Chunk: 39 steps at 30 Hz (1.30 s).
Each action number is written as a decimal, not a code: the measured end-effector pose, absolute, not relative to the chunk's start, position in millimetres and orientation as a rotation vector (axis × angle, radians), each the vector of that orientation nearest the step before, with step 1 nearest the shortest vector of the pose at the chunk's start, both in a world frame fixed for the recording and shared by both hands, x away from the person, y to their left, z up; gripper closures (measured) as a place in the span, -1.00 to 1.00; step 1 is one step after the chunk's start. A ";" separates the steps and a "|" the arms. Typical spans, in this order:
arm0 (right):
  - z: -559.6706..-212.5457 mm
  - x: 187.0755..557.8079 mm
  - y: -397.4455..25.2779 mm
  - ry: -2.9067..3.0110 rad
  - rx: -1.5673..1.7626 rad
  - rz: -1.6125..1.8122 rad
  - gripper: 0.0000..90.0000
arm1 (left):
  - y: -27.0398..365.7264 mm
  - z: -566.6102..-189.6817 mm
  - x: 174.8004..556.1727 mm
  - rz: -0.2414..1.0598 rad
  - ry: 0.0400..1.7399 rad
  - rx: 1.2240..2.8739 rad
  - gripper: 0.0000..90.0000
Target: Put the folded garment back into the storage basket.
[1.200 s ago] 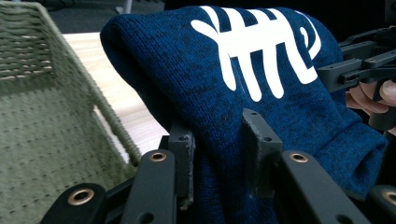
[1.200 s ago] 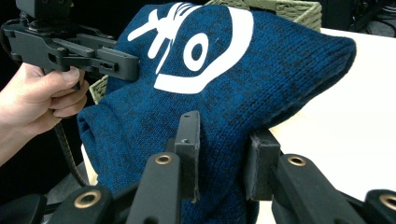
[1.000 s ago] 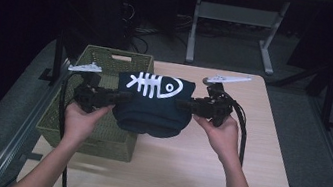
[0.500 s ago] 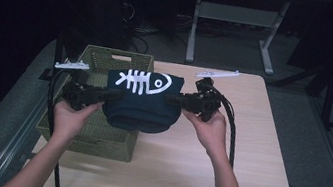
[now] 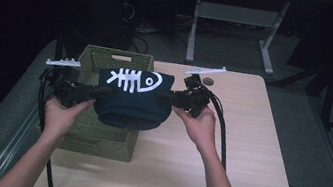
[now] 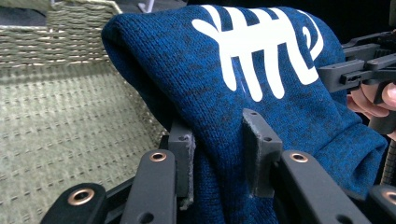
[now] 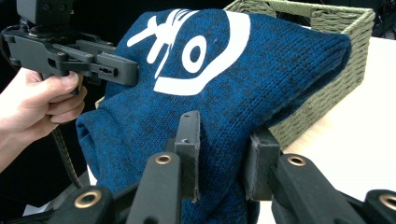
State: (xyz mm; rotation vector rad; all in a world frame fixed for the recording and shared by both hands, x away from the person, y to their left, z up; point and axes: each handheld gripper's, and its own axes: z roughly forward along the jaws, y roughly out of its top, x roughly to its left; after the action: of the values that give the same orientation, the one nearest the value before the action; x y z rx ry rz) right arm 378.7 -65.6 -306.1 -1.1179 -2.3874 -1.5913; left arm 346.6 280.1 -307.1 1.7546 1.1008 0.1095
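Folded blue sweater [image 5: 133, 99] hangs in the air over the wicker basket [image 5: 97, 133], long axis running left to right, fish-skeleton print facing up, head toward the right. Left gripper [image 5: 104, 92] pinches its left end, right gripper [image 5: 164, 96] clamps its right end.

We note that the folded blue garment [image 5: 132, 99] covers part of the woven basket [image 5: 96, 138] in the high view, so we cannot see the basket's inside there. In the left gripper view the garment's lower edge runs past the bottom of the frame, and the fabric between the left gripper [image 6: 223, 154] jaws hides their inner faces. In the right gripper view the right gripper [image 7: 224, 156] likewise buries its pads in cloth. The person's forearms are cut off at the bottom edge.
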 end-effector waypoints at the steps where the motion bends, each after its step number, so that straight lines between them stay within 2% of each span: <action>1: -306.0 379.2 -63.3 -2.389 -1.118 -1.590 0.57 | 283.6 -307.3 346.6 0.113 1.108 1.751 0.51; 39: -300.5 394.6 -2.0 -2.455 -1.046 -1.562 0.55 | 336.1 -305.1 349.5 0.160 1.176 1.734 0.47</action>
State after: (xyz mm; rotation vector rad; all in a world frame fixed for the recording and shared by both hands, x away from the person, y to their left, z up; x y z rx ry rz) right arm 394.6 -2.0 -300.5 -1.0465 -2.4554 -1.5621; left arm 349.5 336.1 -305.1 1.7336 1.1760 0.1603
